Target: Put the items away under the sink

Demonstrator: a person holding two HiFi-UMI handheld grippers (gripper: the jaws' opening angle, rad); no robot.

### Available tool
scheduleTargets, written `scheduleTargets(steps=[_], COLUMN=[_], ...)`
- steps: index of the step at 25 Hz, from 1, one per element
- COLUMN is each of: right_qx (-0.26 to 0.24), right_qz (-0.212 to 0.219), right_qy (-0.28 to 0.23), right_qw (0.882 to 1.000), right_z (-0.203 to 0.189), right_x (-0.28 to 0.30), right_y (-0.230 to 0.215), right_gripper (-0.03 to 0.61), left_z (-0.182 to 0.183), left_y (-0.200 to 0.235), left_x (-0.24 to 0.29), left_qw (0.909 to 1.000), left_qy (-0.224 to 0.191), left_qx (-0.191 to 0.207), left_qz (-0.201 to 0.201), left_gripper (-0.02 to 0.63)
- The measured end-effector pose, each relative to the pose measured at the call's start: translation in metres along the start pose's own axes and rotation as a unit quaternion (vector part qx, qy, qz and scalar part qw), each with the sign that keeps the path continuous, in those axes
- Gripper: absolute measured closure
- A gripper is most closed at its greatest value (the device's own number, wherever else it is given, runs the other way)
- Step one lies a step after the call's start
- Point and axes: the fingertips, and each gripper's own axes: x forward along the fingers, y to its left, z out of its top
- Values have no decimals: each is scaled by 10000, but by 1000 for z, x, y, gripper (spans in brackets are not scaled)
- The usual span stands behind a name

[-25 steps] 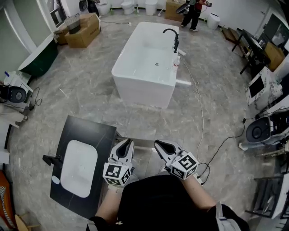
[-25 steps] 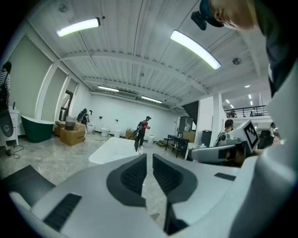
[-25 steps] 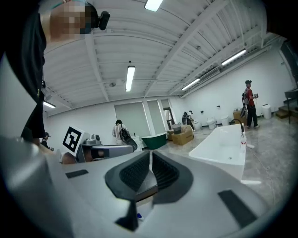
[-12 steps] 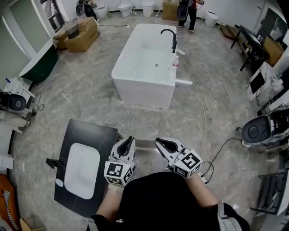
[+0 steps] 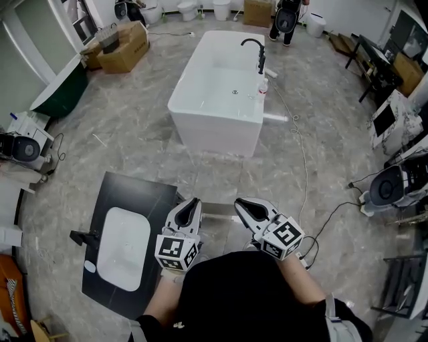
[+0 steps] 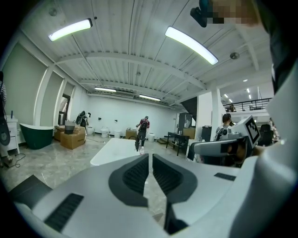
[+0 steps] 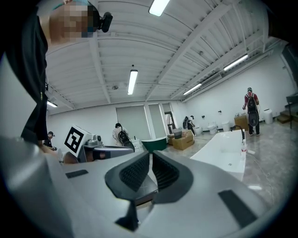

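Black worktop [image 5: 152, 200] w/ a white sink [image 5: 124, 248] sits at 8 o'clock in the head view, and a black tap [image 5: 84, 237] sticks out at the sink's 9 o'clock edge. A person in a black top holds both tongs out in front, side by side over the grey marble floor [image 5: 134, 143]. L tongs [image 5: 192, 203] are just beside the worktop's 3 o'clock edge, w/ R tongs [image 5: 243, 204] near them but not touching. L tongs: pads [image 6: 135, 175] together but for a hairline slit, nothing btwn them. R tongs: pads [image 7: 134, 173] closed the same way, also empty. White bathtub [image 5: 214, 130] stands at 12 o'clock, well apart, w/ a black faucet [image 5: 257, 52] and a small bottle [image 5: 263, 85] on its 3 o'clock rim. Cardboard boxes [image 5: 124, 45] are at 11 o'clock, a green tub [image 5: 63, 90] at 10. Another person [image 5: 287, 17] stands far off at approx 1 o'clock. White cable [image 5: 301, 170] trails over the floor at 2–3 o'clock.
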Motion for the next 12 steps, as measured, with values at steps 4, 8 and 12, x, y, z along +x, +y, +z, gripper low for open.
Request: scheduleTargets(steps=[4,8,12], right_qx=[31,86,33], right_qz=[-51,-114,-191], right_qy=[37,34,21], right_qw=[10000,9999,9998], right_z=[-2,-6,-3], right_x=[2,0,-1], right_y=[-3,-7,-11], right_gripper=[535,535,535], left_z=[-3,-5,-10], left_y=[3,7,7], left_x=[0,-3,-1], left_qw=[10000,9999,9999], left_qy=[42,54,70], left_qx=[-18,-52,-76], left_qz=[48,87,96], left_gripper=[572,572,572])
